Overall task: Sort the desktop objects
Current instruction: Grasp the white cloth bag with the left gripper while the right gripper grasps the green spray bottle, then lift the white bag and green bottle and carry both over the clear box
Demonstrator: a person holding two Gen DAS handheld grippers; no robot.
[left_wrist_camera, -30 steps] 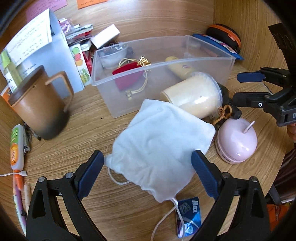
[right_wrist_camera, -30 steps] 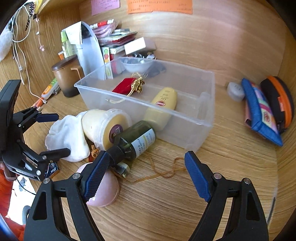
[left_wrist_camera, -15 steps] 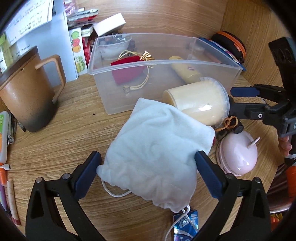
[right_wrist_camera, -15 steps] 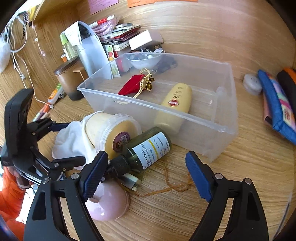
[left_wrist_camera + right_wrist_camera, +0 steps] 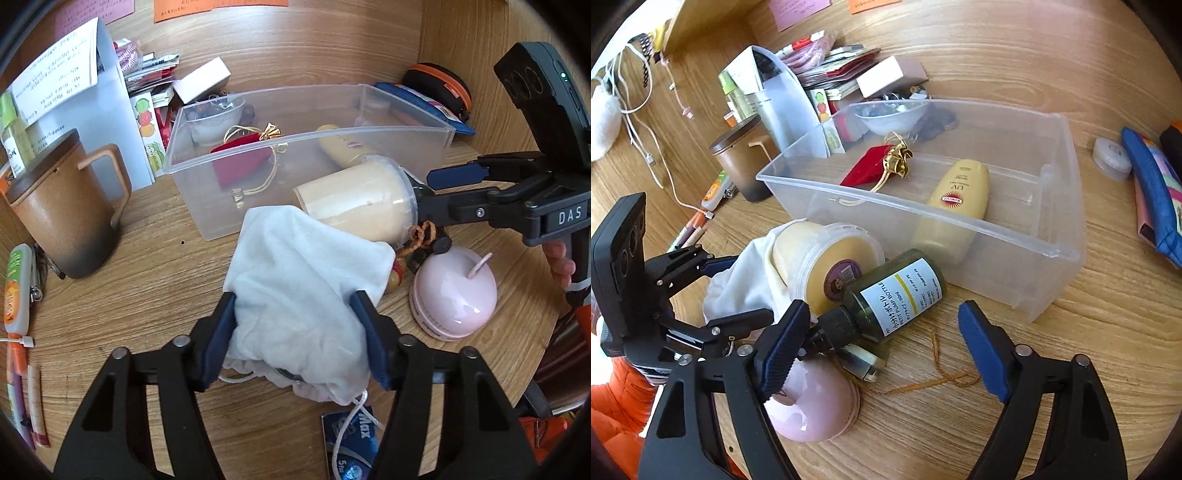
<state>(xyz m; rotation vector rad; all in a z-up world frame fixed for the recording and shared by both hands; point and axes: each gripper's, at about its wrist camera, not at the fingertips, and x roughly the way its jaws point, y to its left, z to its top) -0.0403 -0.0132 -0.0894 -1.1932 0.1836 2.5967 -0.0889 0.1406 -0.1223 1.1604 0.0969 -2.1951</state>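
Pads of the left tool (image 5: 295,332) pinch the white drawstring pouch (image 5: 299,288) at its gathered mouth, where the soft cloth bunches enough to grip; it lies on the wooden surface (image 5: 129,302) against the tipped cream tub (image 5: 358,199). Beyond, the right tool (image 5: 882,343) hangs spread wide over the green pump bottle (image 5: 897,291). Farther back, the clear bin (image 5: 1067,221) likely awaits both.

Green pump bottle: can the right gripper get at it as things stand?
Probably yes. The right gripper is open and the green pump bottle lies on top between its fingers; the cream tub crowds one side.
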